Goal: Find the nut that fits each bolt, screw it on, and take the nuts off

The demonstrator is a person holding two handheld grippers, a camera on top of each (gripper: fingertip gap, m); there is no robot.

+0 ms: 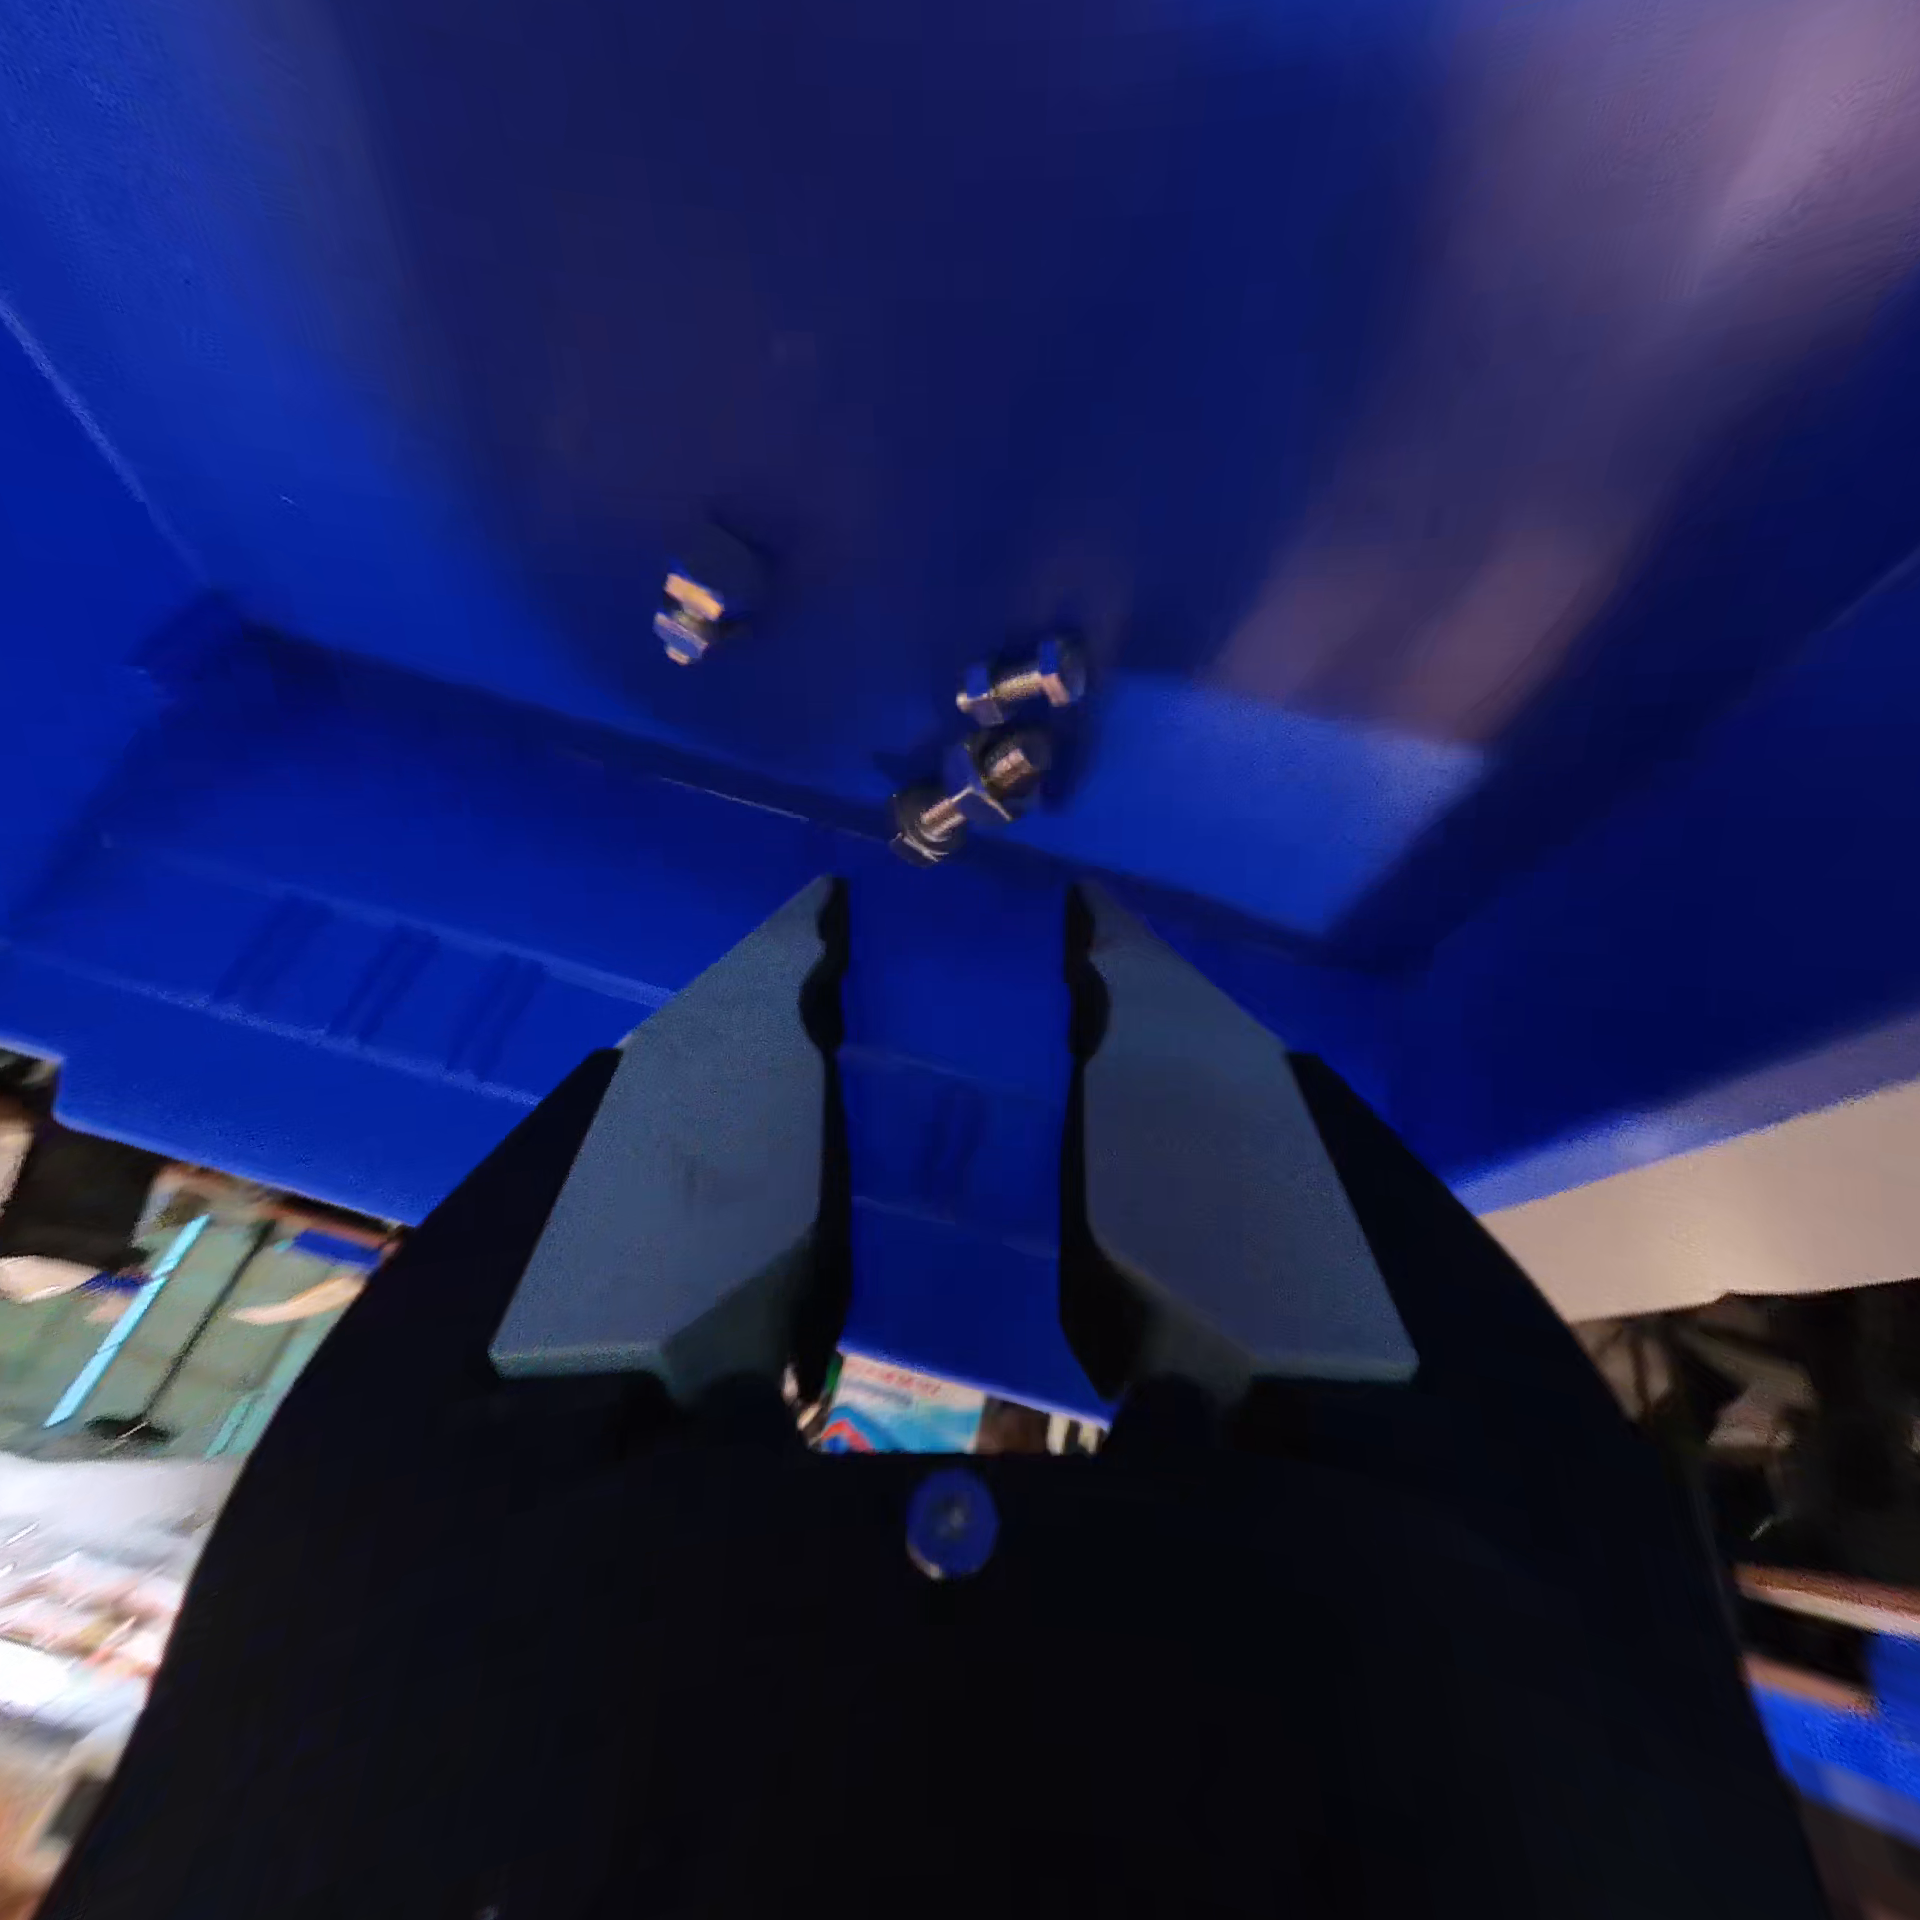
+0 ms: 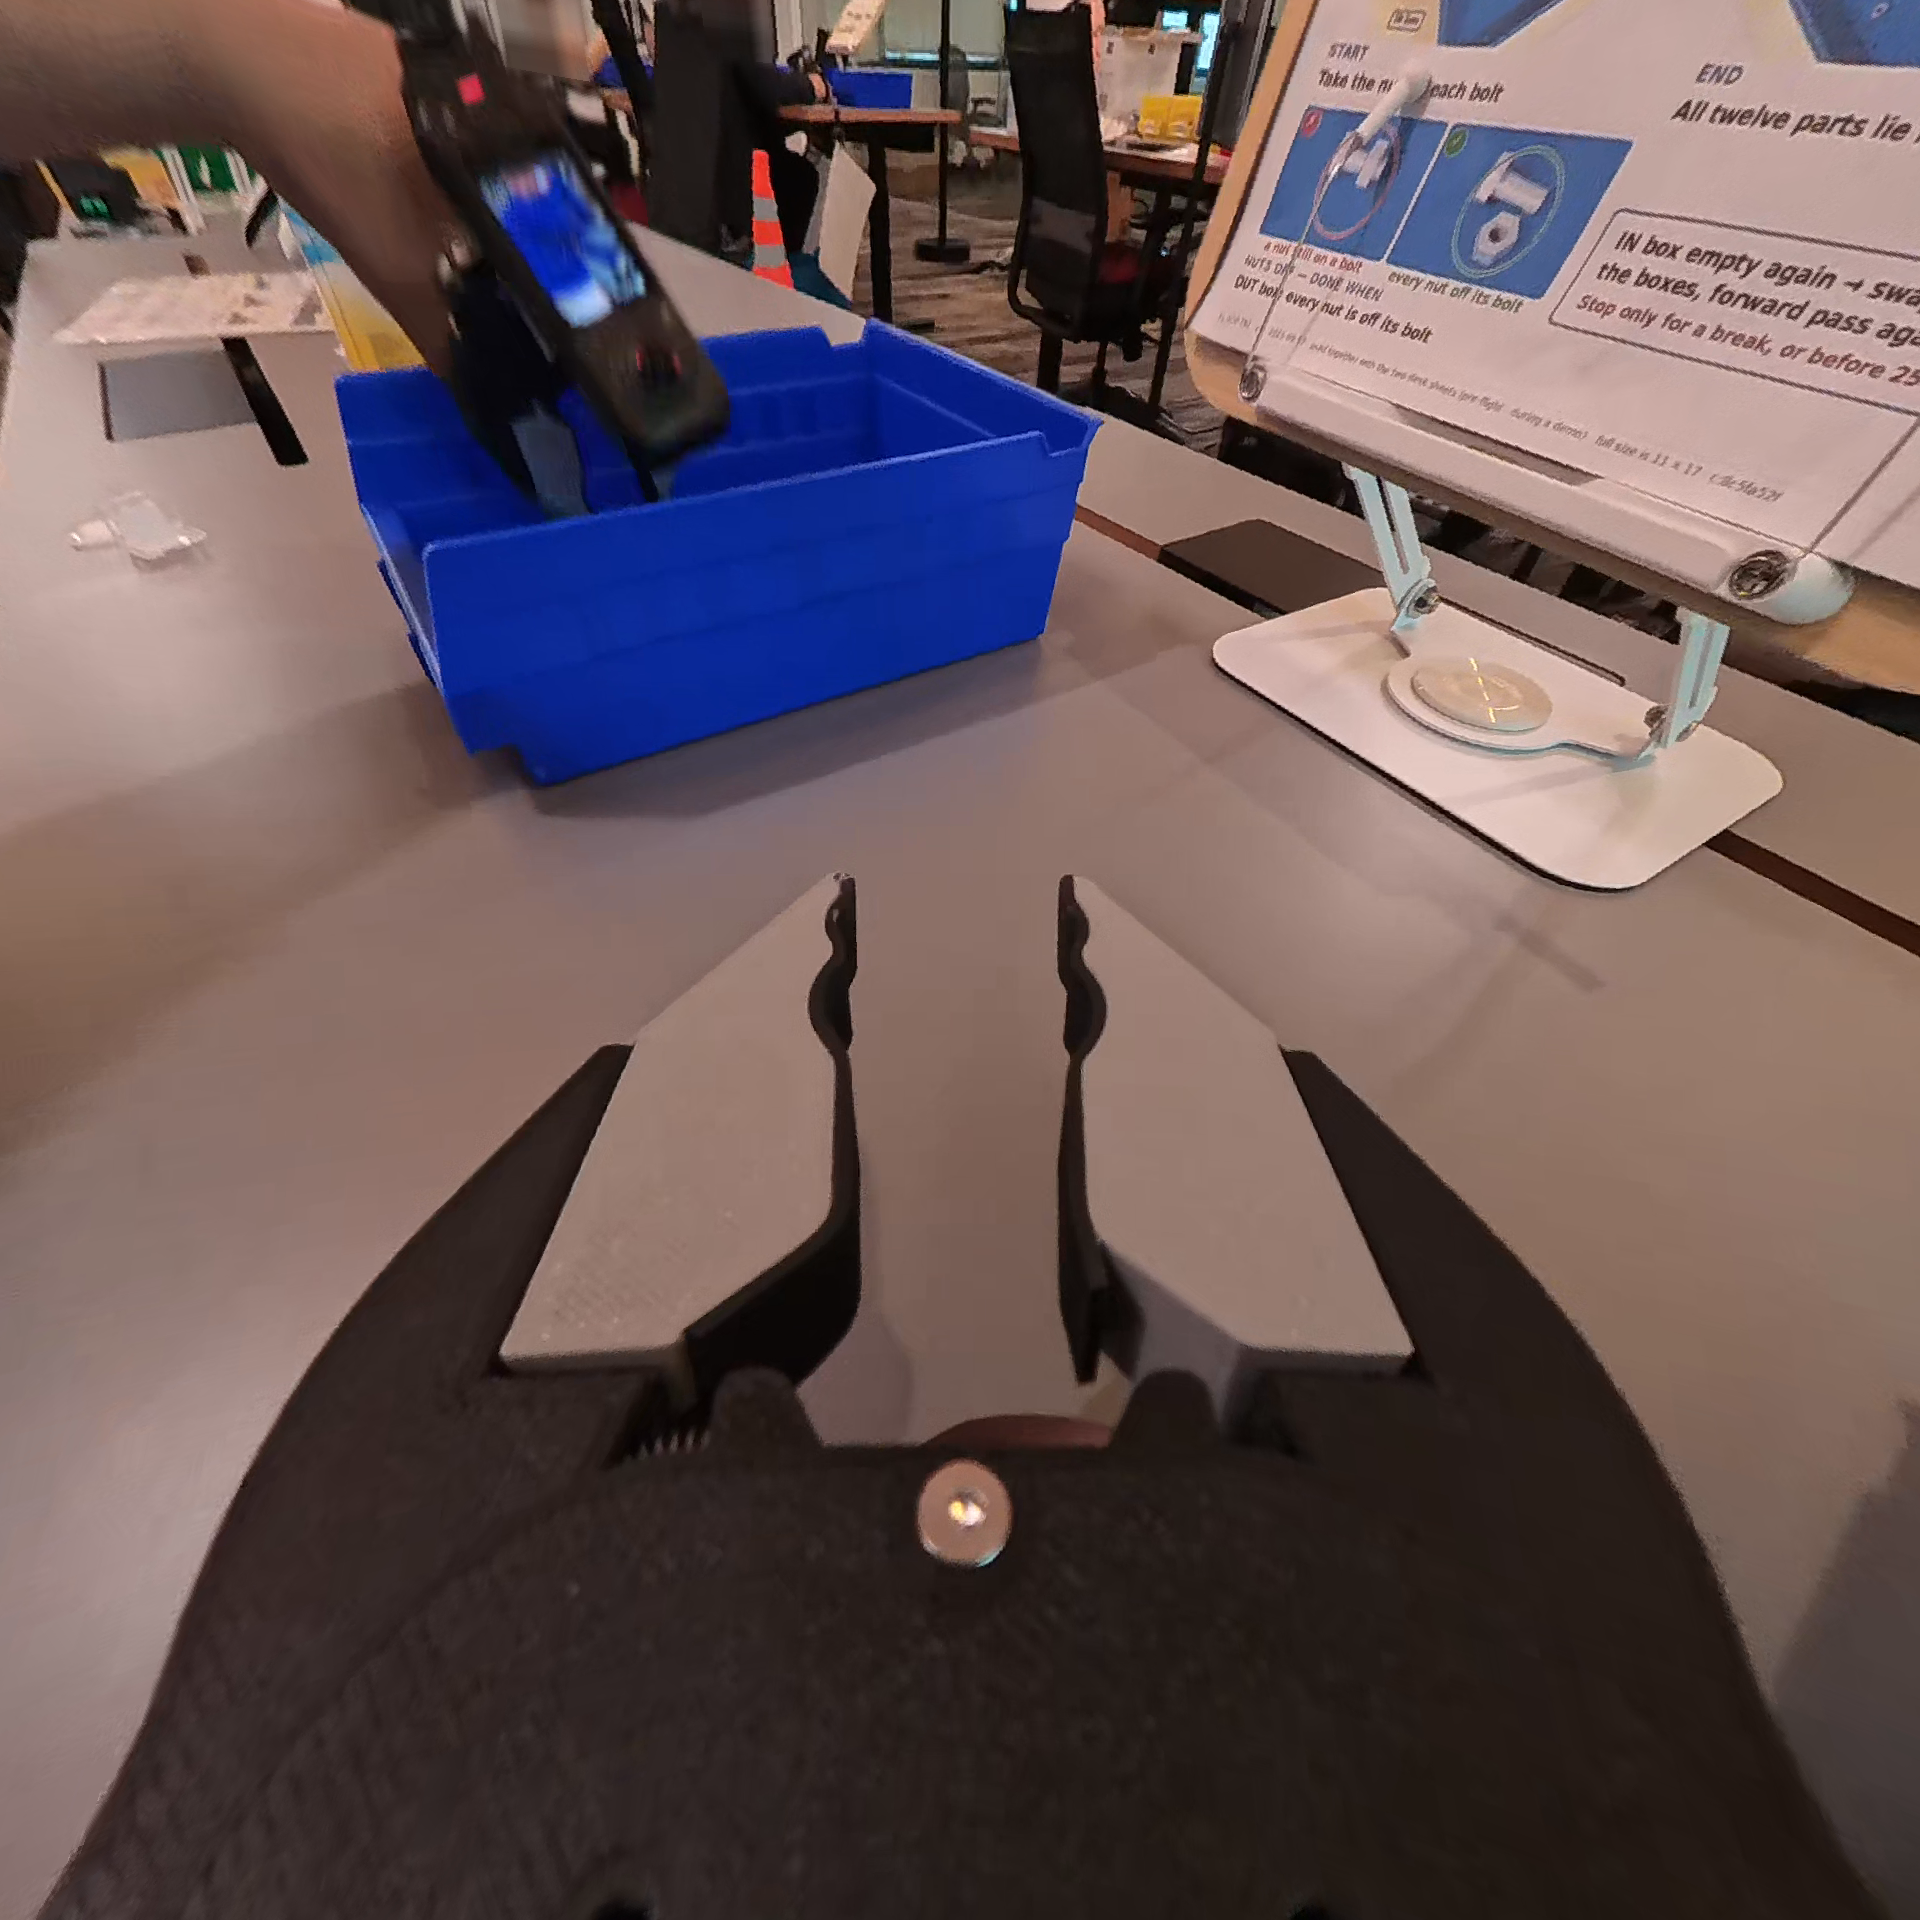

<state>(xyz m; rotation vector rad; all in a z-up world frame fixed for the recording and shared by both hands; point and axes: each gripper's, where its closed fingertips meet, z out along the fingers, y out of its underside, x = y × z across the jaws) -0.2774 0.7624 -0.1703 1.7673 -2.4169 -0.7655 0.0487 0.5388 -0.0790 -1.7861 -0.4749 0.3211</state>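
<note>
In the left wrist view my left gripper (image 1: 956,894) is open and empty inside a blue bin (image 1: 623,364). Just beyond its fingertips lie a small bolt with a nut on it (image 1: 940,816) and a second bolt with a nut (image 1: 1023,681). A third silver piece (image 1: 691,613) lies farther left on the bin floor. In the right wrist view my right gripper (image 2: 956,894) is open and empty above the grey table (image 2: 1351,1091). The blue bin (image 2: 727,613) stands ahead to the left, with the left gripper (image 2: 561,457) reaching down into it.
A white stand (image 2: 1496,758) holding an instruction sheet (image 2: 1621,239) stands at the right. A small clear plastic piece (image 2: 135,535) lies at the far left. A person's arm (image 2: 239,135) holds the left gripper. Chairs and desks are behind. The left gripper's tips are roughly 40 cm from the right gripper's.
</note>
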